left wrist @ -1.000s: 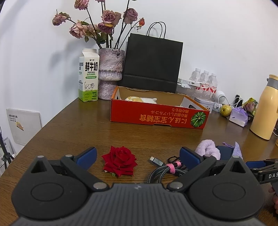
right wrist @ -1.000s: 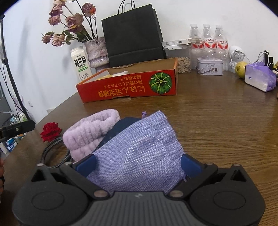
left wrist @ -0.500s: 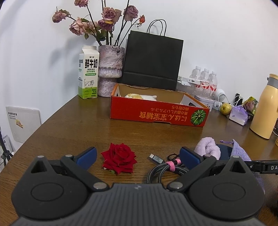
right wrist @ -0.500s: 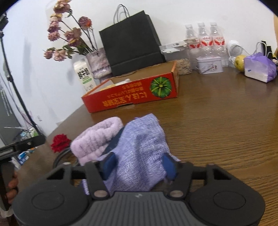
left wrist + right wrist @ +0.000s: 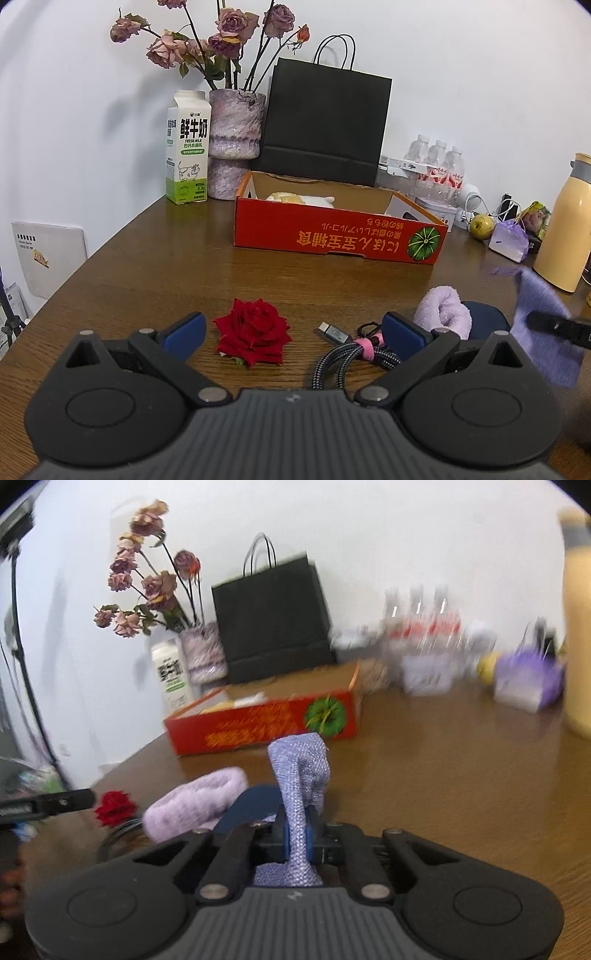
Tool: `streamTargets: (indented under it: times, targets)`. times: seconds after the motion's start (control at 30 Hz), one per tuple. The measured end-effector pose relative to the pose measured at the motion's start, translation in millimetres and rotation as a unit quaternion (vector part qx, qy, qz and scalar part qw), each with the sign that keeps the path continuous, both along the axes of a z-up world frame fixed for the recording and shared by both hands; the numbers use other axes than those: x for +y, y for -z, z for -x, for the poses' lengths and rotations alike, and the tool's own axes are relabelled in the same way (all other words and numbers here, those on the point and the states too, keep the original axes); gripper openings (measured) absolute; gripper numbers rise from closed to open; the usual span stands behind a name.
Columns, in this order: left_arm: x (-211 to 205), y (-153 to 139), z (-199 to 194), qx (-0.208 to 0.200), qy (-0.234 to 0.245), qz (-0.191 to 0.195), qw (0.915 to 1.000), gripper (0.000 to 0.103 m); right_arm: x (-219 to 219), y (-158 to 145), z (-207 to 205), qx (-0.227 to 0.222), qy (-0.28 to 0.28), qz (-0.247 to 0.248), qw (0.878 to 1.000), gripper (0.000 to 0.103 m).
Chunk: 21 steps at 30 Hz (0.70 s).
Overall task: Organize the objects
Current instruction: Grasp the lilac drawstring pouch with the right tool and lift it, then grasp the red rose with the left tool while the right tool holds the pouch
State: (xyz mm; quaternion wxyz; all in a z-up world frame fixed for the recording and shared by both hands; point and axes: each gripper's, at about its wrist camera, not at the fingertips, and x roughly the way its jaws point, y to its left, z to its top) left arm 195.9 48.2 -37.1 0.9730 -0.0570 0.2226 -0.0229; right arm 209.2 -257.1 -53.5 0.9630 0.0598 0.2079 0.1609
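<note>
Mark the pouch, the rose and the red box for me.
pouch (image 5: 300,775): right wrist view, on the woven cloth above the shut pads.
rose (image 5: 255,334): left wrist view, on the middle of the petals.
red box (image 5: 332,240): left wrist view, on its printed front wall.

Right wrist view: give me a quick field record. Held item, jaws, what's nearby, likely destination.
held: lavender mesh pouch, pinched in the right gripper, lifted off the table
right jaws: shut on the pouch
left gripper: open, nothing between the jaws
nearby: lilac fluffy roll, dark blue item, red rose, braided cable
likely destination: red box, a guess
image: motion-blurred
</note>
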Motion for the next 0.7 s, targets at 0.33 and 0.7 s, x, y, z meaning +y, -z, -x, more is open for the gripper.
streamTargets:
  times: [0.33, 0.7]
  targets:
    - [1.7, 1.4, -1.1, 0.001, -0.007, 0.000, 1.0000, 0.103, 5.8, -4.9, 7.9, -0.044, 0.040, 0.085, 0.995, 0.006]
    - [5.3, -1.0, 3.3, 0.007, -0.027, -0.005, 0.9996, 0.103, 4.0, -3.8, 10.3, -0.048, 0.038, 0.103, 0.993, 0.006]
